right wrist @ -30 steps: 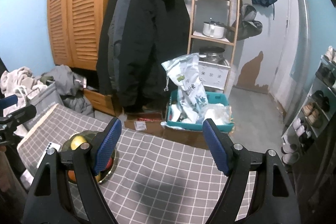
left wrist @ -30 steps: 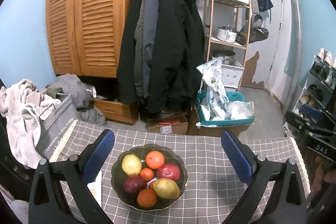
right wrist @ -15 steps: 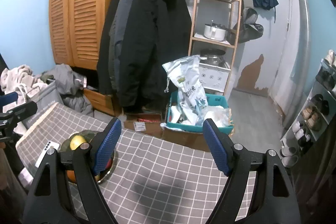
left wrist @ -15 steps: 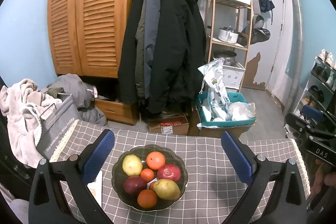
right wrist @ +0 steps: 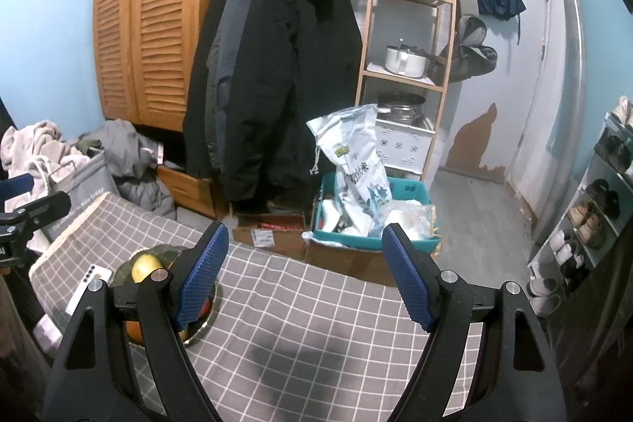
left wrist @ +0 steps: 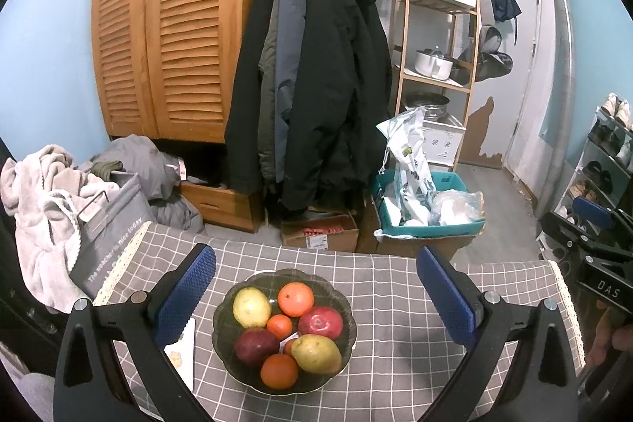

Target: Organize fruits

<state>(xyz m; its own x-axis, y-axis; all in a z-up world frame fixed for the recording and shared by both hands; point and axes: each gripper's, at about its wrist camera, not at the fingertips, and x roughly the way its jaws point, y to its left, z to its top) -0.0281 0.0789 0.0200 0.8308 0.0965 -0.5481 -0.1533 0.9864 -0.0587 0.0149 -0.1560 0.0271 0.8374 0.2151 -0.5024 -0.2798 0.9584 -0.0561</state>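
Between left hand-held gripper [left wrist: 316, 287] jaws, fruit bowl [left wrist: 344, 307]

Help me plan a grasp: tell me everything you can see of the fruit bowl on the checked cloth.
The fruit bowl is dark, smoky and see-through, like glass or plastic, with a wavy scalloped rim. It sits upright on the grey checked tablecloth, between the open left tongs, which do not touch it. It holds two yellow-green pears, two dark red apples and about four oranges. A white phone lies just beside it. From the right wrist view only its edge shows.
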